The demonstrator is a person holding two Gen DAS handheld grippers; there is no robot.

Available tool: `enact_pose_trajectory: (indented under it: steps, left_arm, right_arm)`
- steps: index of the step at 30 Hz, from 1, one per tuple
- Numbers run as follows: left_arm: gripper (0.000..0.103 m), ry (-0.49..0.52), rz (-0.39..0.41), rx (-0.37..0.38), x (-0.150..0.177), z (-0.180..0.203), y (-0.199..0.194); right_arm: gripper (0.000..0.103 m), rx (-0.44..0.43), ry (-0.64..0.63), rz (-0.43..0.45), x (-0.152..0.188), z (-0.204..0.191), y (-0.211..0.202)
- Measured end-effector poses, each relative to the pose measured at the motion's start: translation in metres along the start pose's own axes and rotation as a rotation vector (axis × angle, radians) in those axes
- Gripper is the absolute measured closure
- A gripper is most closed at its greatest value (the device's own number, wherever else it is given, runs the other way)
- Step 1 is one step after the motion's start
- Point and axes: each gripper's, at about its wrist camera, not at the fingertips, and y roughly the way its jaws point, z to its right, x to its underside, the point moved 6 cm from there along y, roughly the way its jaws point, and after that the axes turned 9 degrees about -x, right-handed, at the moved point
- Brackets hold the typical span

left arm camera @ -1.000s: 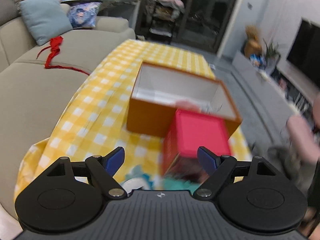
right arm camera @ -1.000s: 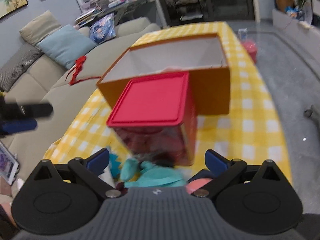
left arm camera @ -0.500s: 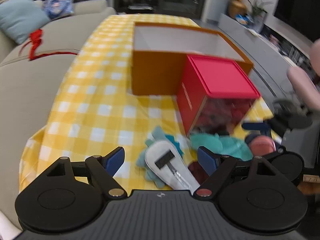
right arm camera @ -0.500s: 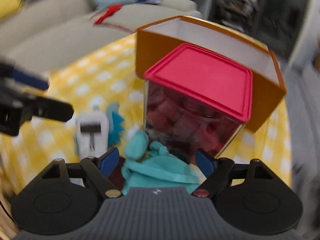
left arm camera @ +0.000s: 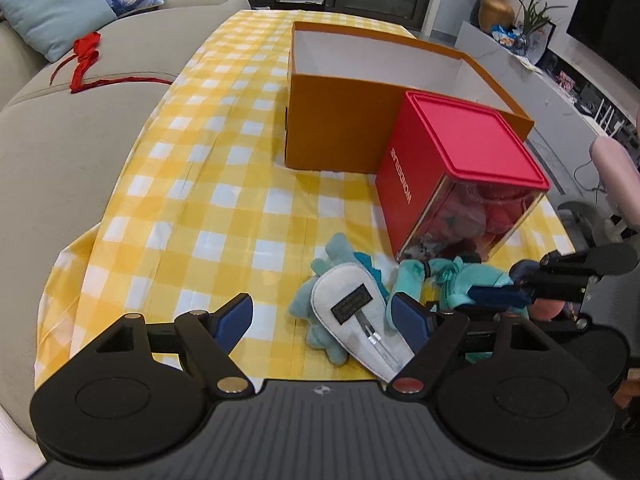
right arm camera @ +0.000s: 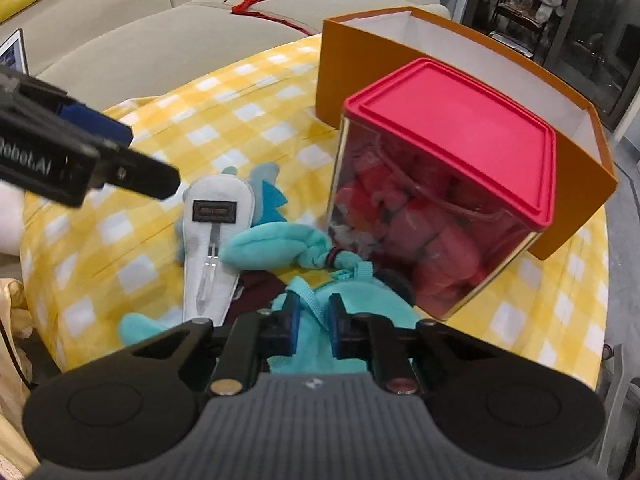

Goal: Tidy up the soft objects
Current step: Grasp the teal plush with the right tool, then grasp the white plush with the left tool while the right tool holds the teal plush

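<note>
A teal plush toy (right arm camera: 280, 242) lies at the near edge of the yellow checked table (left arm camera: 200, 200), beside a white-bellied blue plush (left arm camera: 356, 312) that lies belly up. My right gripper (right arm camera: 314, 322) is shut on the teal plush's body and strap; it also shows in the left wrist view (left arm camera: 504, 294). My left gripper (left arm camera: 320, 318) is open and empty, just above the table edge, left of the white-bellied plush. A dark red item (right arm camera: 256, 284) lies partly hidden under the plushes.
A clear box with a red lid (left arm camera: 460, 176), full of red plush items, stands right behind the toys. An open orange box (left arm camera: 340, 128) with a white inside stands behind it. A beige sofa (left arm camera: 60, 140) runs along the table's left side.
Both grippers have dropped toward the near table edge, bringing the plush toys into view. My right gripper has closed from wide open onto the teal plush. My left gripper stays open.
</note>
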Motion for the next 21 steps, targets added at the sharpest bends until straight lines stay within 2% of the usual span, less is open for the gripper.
enact_pose_trajectory:
  steps: [3,6,9,11,15,18,21]
  left_arm:
    - [0.01,0.011,-0.024,0.01,0.004,0.002,0.006]
    - [0.01,0.012,-0.051,0.044,0.013,0.009,0.012]
    - [0.01,-0.001,-0.054,0.059,0.018,0.017,0.021]
    - [0.01,-0.005,-0.062,0.059,0.022,0.024,0.028]
    - [0.01,-0.032,-0.091,0.0,0.028,0.029,0.045]
    - [0.01,-0.13,-0.151,-0.034,0.032,0.027,0.058]
    - [0.011,-0.151,-0.098,-0.056,0.03,0.03,0.062]
  right_arm:
    - [0.103,-0.003,0.004,0.004,0.0,0.0,-0.002]
    - [0.103,0.061,0.01,0.036,-0.005,0.005,-0.011]
    - [0.103,0.058,0.092,0.088,-0.009,0.016,-0.024]
    - [0.103,0.059,0.128,0.089,-0.008,0.02,-0.027]
    - [0.103,0.052,0.141,0.085,-0.007,0.02,-0.029]
    - [0.103,0.053,0.137,0.084,-0.006,0.018,-0.03]
    - [0.103,0.068,0.154,0.1,-0.007,0.022,-0.03]
